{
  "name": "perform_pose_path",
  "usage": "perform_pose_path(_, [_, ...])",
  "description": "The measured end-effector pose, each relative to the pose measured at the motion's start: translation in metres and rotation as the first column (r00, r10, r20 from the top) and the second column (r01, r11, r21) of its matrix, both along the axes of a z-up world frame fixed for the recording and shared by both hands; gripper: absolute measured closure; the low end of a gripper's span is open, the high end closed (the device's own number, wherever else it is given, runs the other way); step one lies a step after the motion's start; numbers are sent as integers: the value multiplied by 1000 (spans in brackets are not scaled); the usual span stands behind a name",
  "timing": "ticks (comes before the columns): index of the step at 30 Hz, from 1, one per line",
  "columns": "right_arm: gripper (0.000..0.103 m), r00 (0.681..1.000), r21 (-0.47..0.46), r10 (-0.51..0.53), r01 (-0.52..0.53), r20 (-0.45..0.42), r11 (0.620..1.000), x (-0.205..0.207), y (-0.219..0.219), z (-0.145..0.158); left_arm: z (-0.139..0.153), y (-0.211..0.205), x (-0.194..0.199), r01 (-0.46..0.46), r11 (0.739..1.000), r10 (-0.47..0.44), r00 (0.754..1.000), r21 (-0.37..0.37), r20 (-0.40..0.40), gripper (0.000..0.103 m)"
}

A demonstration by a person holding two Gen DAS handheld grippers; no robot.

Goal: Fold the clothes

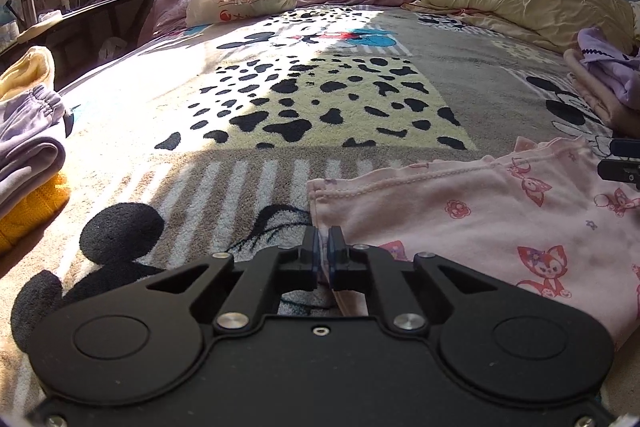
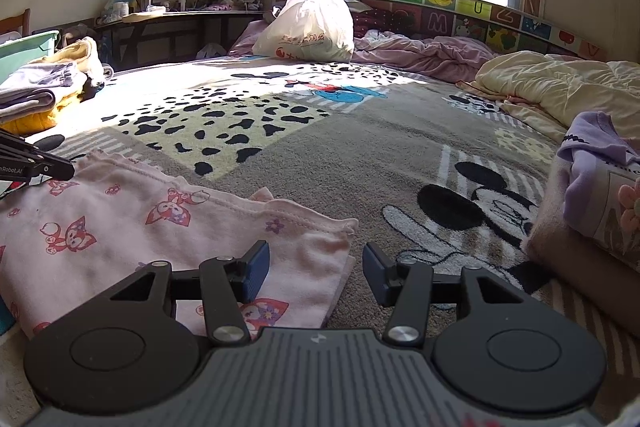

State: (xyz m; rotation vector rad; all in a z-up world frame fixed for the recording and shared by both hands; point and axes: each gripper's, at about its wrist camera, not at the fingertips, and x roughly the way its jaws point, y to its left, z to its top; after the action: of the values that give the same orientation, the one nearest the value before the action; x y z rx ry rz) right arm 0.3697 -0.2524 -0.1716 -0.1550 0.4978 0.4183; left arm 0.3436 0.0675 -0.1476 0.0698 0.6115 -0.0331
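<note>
The garment [image 1: 472,227] lies flat on the blanket [image 1: 320,99] that covers the bed. The left gripper's [image 1: 324,251] jaws sit at its left edge; the right gripper's [image 2: 316,267] jaws straddle its right corner. Left of the left jaws lies a stack of clothes [image 1: 28,155]; right of the right jaws lies another pile [image 2: 592,195]. Far ahead, a bag [image 2: 308,27] stands on the bed, with a quilt [image 2: 560,87] to its right.

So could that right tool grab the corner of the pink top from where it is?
Probably yes. The right tool is open, its fingers either side of the near corner of the pink top, which lies flat on the blanket with nothing in between.
</note>
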Motion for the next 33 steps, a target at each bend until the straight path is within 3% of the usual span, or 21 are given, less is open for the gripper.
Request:
perform_pose_path(5, [51, 998, 4, 55, -55, 34, 998, -6, 5, 7, 10, -5, -4, 78, 991, -70, 995, -107, 78, 97])
perform_pose_path(8, [51, 996, -23, 87, -87, -12, 996, -2, 13, 1, -9, -10, 8, 60, 997, -60, 998, -54, -16, 79])
perform_pose_path(10, [50, 995, -43, 74, -77, -69, 996, 6, 15, -5, -8, -3, 12, 14, 995, -19, 999, -94, -51, 79])
perform_pose_path(12, [50, 995, 11, 50, -49, -91, 999, 10, 6, -3, 2, -2, 8, 20, 994, -19, 1000, -107, 7, 83])
perform_pose_path(14, [51, 999, 33, 27, -25, -47, 999, 6, 1, 4, 8, -4, 6, 58, 990, -49, 997, -131, 66, 83])
perform_pose_path(16, [52, 996, 99, 87, -88, 13, 991, 1, 2, 12, 3, -4, 12, 71, 981, -66, 997, -180, 35, 83])
perform_pose_path(18, [53, 994, 66, 98, -95, -39, 993, 7, 12, 7, -10, -6, 20, 53, 991, -60, 997, -120, -56, 78])
perform_pose_path(20, [52, 990, 2, 80, -80, -120, 997, 15, 20, -9, -8, -3, 20, 38, 993, -46, 997, -114, -60, 77])
perform_pose_path(22, [52, 989, 39, 56, -51, -139, 998, 18, 13, -6, 3, 4, 13, 6, 990, -9, 1000, -143, -22, 77])
perform_pose_path(24, [54, 995, 54, 23, -18, -95, 998, 11, 5, -1, 14, 7, 0, 24, 984, -17, 999, -177, 40, 78])
perform_pose_path(28, [54, 995, -34, 96, -96, -3, 995, -20, 18, 12, 24, -13, -26, 145, 972, -132, 988, -183, 85, 78])
perform_pose_path(33, [54, 973, -41, 229, -228, 13, 973, -63, 43, 15, -8, -53, -60, 213, 976, -212, 977, -45, 19, 76])
